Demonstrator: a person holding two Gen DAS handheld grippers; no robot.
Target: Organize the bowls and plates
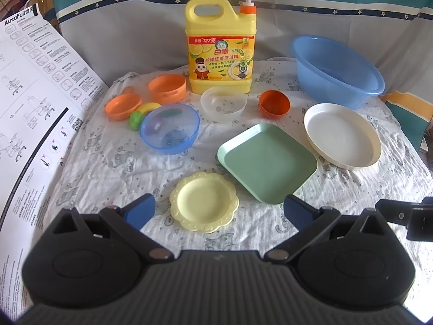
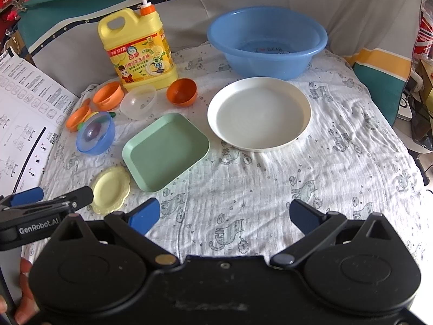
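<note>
Plates point(image 1: 267, 163), bowls point(image 1: 170, 130) between spread tools point(image 1: 219, 211)

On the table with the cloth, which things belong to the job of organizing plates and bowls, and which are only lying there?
For the job:
- yellow scalloped plate
- green square plate
- white round plate
- small blue bowl
- clear bowl
- dark orange bowl
- two light orange dishes

Only lying there:
- detergent jug
- blue basin, perhaps
- instruction sheet
- toy fruit
</note>
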